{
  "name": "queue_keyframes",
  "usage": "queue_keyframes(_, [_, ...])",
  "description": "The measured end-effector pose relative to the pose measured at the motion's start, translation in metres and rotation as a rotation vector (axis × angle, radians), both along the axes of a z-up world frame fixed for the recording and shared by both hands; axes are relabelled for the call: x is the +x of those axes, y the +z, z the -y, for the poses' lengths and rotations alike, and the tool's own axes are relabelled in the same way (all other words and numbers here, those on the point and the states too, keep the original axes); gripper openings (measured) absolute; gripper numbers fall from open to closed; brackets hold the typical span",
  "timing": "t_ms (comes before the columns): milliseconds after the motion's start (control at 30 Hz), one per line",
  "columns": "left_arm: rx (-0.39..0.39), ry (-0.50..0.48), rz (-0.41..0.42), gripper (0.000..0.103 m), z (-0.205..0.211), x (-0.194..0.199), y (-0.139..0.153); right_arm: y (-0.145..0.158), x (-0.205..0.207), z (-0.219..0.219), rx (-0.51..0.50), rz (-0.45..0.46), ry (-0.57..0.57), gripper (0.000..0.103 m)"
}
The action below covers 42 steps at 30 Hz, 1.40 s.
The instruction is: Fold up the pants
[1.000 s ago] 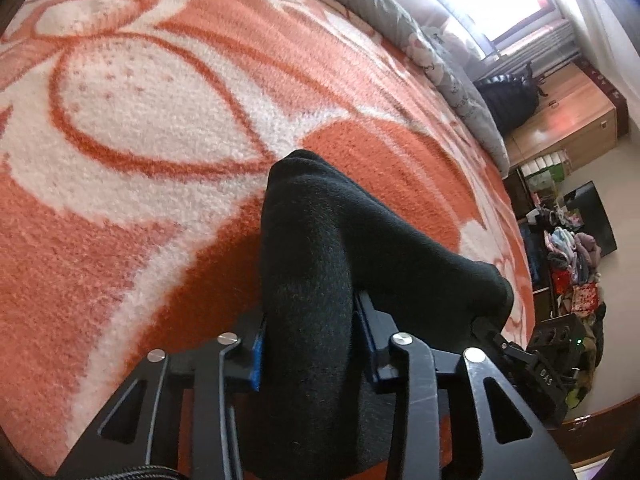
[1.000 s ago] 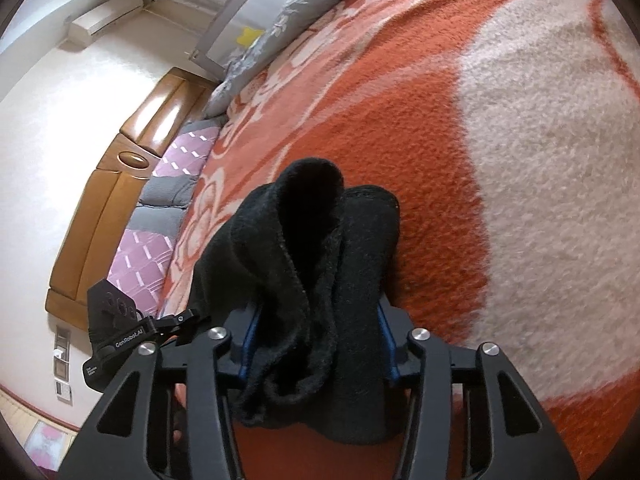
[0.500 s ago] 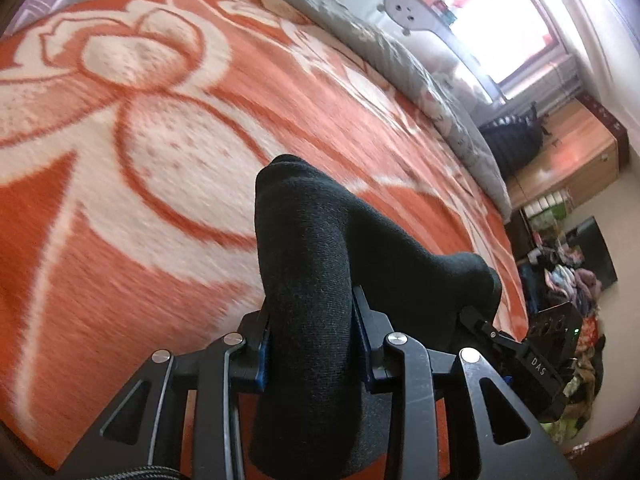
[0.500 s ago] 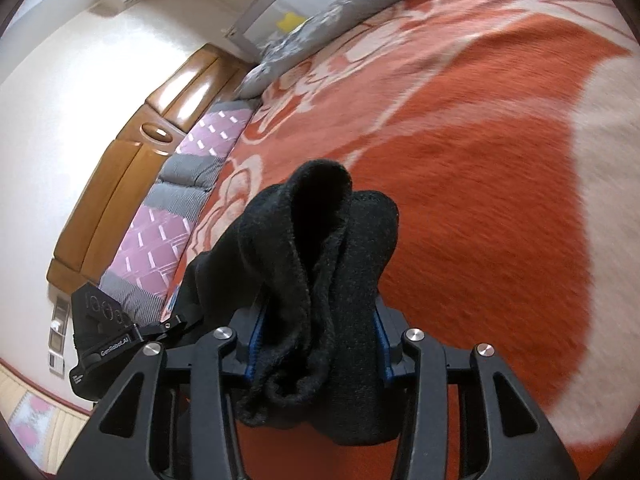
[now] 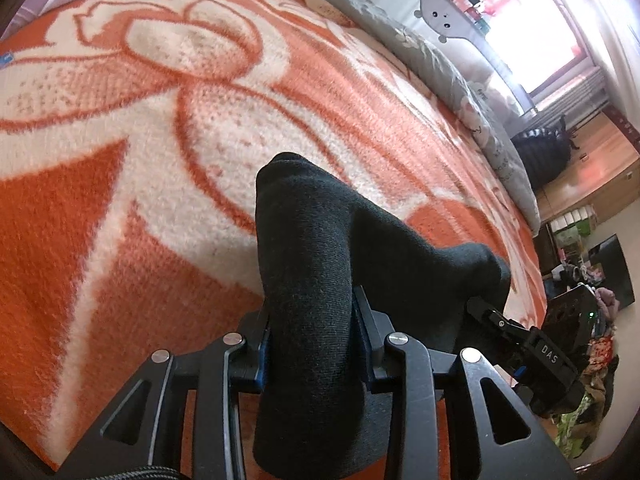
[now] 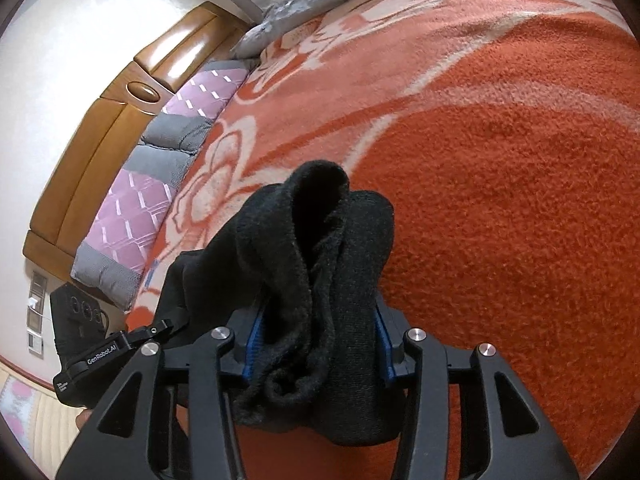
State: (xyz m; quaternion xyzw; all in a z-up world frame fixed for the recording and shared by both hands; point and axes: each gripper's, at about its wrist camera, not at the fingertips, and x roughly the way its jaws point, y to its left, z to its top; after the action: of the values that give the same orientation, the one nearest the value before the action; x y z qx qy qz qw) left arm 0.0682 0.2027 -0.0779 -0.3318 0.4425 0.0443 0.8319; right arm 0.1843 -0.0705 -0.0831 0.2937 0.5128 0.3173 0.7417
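Observation:
The black pants (image 5: 320, 264) hang bunched between both grippers above an orange and cream blanket (image 5: 160, 128). My left gripper (image 5: 312, 336) is shut on a thick fold of the pants, and the cloth runs right toward the other gripper's body (image 5: 552, 356). My right gripper (image 6: 316, 336) is shut on another bunched fold of the pants (image 6: 320, 240), which trails left to the left gripper's body (image 6: 88, 360). The fingertips are hidden by cloth in both views.
The blanket (image 6: 500, 200) covers a wide bed. A grey floral quilt (image 5: 460, 80) lies along the far edge. A purple and grey pillow (image 6: 160, 184) rests against a wooden headboard (image 6: 100, 128). A wooden cabinet (image 5: 592, 176) and clutter stand beyond the bed.
Both grippers have risen and tilted up with the pants held, so more of the far blanket, pillows and headboard shows. The grip on the cloth is unchanged.

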Motion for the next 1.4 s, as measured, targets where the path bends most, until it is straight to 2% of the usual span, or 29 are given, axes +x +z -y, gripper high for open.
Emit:
queue_keyframes(200, [0.013,-0.009,-0.003,0.038,-0.001,0.002,-0.009,-0.007,0.001,0.0,-0.01,0.018,0.004,0.052])
queue_keyframes(333, [0.002,-0.003,-0.01,0.048,-0.003,0.002,-0.012,-0.009,-0.002,0.004,-0.008,0.016,-0.001,0.057])
queue_keyframes(433, [0.007,-0.003,-0.012,0.048,-0.003,-0.001,-0.01,-0.005,-0.006,0.009,-0.025,0.028,0.0,0.058])
queue_keyframes(533, [0.029,-0.005,-0.012,0.049,-0.001,-0.005,-0.005,0.001,-0.009,0.013,-0.052,0.035,-0.006,0.058])
queue_keyframes(667, [0.077,-0.006,-0.016,0.055,0.002,-0.011,0.003,0.009,-0.015,0.017,-0.086,0.059,-0.011,0.058])
queue_keyframes(767, [0.101,-0.006,-0.016,0.06,0.005,-0.017,0.008,0.019,-0.023,0.017,-0.14,0.106,-0.01,0.058])
queue_keyframes(967, [0.136,-0.001,-0.007,0.064,0.01,-0.029,0.019,0.031,-0.034,0.018,-0.211,0.166,-0.011,0.058])
queue_keyframes(1233, [0.17,-0.021,0.013,0.07,0.029,-0.041,0.032,0.042,-0.05,0.019,-0.24,0.201,-0.003,0.059])
queue_keyframes(1400, [0.167,-0.033,0.014,0.071,0.039,-0.049,0.035,0.046,-0.06,0.019,-0.249,0.218,-0.005,0.065])
